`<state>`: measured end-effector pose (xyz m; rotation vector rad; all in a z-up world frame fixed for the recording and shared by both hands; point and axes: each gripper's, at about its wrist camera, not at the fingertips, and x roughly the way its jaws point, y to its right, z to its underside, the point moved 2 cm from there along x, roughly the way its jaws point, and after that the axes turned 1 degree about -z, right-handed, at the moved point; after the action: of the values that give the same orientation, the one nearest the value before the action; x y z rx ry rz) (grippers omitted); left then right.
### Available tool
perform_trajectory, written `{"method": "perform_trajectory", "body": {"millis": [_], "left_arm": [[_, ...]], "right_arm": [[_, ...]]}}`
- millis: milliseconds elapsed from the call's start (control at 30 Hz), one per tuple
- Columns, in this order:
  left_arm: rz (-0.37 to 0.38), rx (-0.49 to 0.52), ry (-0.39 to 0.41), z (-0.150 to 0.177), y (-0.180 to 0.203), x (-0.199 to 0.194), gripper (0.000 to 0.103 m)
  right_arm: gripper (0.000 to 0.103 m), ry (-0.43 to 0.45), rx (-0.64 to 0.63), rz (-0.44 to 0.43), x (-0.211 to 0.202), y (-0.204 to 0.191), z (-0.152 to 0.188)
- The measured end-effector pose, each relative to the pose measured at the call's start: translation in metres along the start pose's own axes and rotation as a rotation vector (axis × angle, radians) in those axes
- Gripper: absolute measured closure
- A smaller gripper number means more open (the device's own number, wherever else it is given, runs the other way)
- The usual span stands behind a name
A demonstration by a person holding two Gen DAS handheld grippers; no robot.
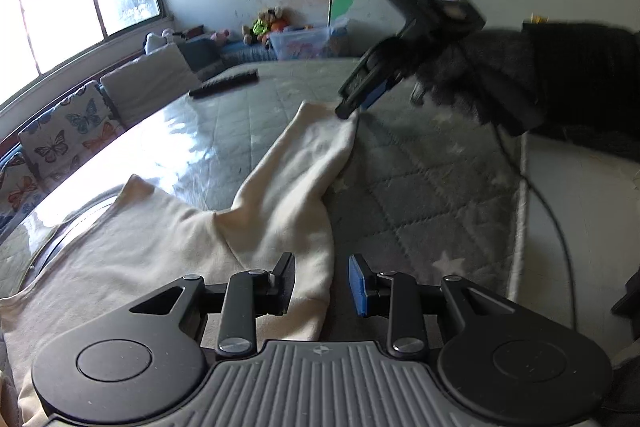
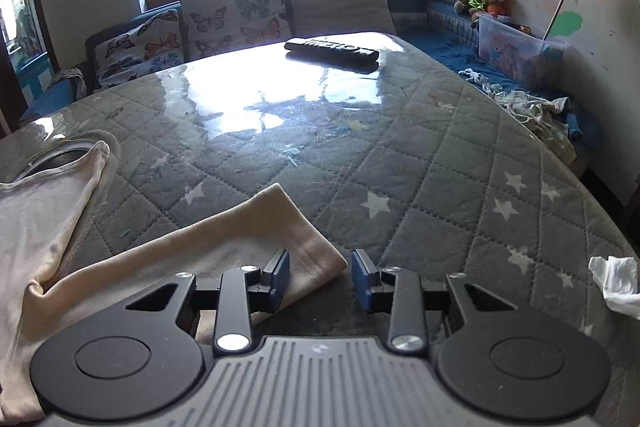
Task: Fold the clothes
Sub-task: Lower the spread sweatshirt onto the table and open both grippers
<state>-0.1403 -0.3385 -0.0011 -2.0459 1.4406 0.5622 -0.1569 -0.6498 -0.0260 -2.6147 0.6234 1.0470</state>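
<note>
A cream long-sleeved garment [image 1: 168,251] lies on the grey quilted table cover [image 1: 420,187]. One of its sleeves [image 1: 304,155] stretches away toward the far right. My left gripper [image 1: 322,283] is open low over the garment's right edge, and the cloth reaches under its left finger. In the left wrist view, my right gripper [image 1: 352,103], held by a dark-sleeved hand [image 1: 500,75], sits at the sleeve's cuff. In the right wrist view, the right gripper [image 2: 320,275] is open, with the cuff corner [image 2: 320,255] lying between its fingers and not pinched.
A black remote [image 2: 332,49] lies at the table's far side. Butterfly cushions [image 2: 228,19] line a bench behind it, and a plastic toy box [image 2: 516,47] stands at the right. A white tissue [image 2: 614,283] sits near the right edge. A cable [image 1: 556,227] runs along the table's right side.
</note>
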Motion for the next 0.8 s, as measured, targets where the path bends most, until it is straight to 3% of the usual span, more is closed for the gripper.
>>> {"method": "perform_trajectory", "body": {"millis": [133, 400, 533, 667, 800], "left_arm": [[0.007, 0.025, -0.003, 0.003, 0.005, 0.005, 0.098], [0.085, -0.034, 0.073, 0.002, -0.008, -0.016, 0.102], [0.127, -0.058, 0.056, 0.004, -0.004, -0.012, 0.101], [0.121, -0.062, 0.068, 0.004, 0.0, -0.022, 0.096], [0.077, -0.114, 0.083, 0.006, -0.011, -0.036, 0.091]], "right_arm": [[0.093, 0.01, -0.002, -0.009, 0.0, -0.002, 0.0], [0.096, 0.138, -0.087, 0.033, -0.027, -0.013, -0.015], [0.093, 0.088, -0.105, 0.073, -0.015, -0.011, -0.012], [0.089, 0.064, -0.101, 0.072, -0.012, -0.013, -0.006], [0.067, 0.092, -0.15, 0.039, -0.025, -0.03, -0.011]]}}
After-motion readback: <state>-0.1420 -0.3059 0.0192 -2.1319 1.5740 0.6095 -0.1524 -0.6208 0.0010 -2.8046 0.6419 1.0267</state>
